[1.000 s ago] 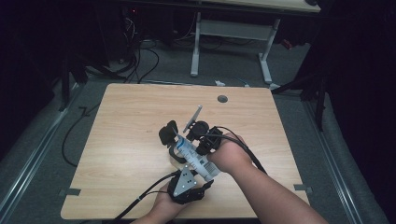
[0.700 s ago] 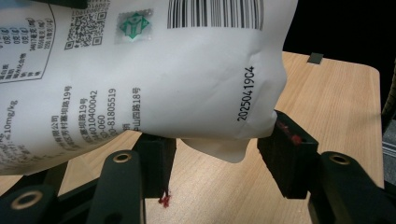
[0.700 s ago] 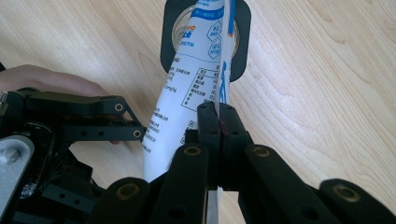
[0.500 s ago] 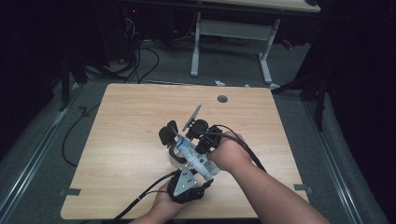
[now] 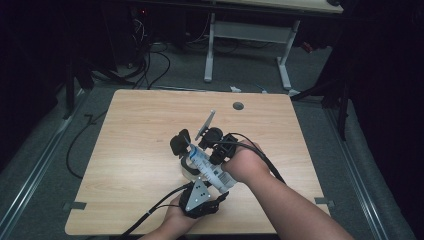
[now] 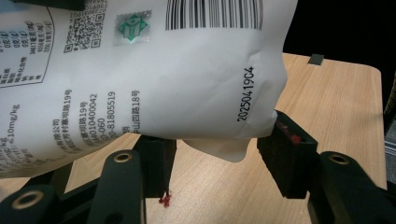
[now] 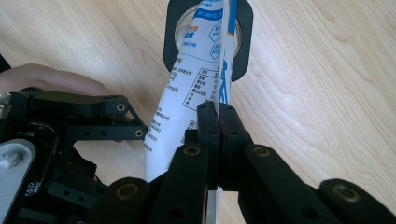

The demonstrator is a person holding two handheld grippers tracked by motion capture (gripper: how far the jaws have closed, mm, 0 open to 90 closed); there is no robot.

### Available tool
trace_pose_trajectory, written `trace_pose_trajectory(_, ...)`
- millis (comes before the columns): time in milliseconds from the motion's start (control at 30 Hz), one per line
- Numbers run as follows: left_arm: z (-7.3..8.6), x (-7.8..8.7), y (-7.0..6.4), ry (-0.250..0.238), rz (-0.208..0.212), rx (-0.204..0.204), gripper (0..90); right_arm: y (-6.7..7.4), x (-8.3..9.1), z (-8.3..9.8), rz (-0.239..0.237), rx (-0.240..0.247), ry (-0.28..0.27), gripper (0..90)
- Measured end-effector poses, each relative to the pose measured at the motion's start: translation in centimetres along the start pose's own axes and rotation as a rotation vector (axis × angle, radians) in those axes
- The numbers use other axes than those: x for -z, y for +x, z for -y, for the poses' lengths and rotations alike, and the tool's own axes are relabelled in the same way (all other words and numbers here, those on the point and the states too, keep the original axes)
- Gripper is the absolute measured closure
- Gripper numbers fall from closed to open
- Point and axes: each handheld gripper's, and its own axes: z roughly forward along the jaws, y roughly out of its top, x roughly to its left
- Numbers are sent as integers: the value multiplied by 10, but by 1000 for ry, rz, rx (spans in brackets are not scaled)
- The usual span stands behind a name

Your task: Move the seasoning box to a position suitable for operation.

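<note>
White pouch (image 5: 210, 167) mid-bench (image 5: 125, 150), open room all round, long axis diagonal; right hand-held gripper (image 7: 219, 122) pinching its seam, left hand-held gripper (image 6: 212, 158) spread around bottom corner.

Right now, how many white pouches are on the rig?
1. The white pouch hangs over the table, pinched at its seam by the right gripper, its lower end between the left gripper's fingers.

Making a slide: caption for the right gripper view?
Right gripper pinches the white pouch over a black-rimmed container.
</note>
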Motion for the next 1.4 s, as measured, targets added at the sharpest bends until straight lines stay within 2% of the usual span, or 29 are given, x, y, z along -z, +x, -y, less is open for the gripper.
trace_pose_trajectory(633, -3, 0, -2, 0, -10, -6, 483, 0, 3, 0, -2, -4, 0, 900)
trace_pose_trajectory(1400, -3, -3, 1, 7, -12, 6, 483, -3, 0, -3, 0, 3, 5, 900)
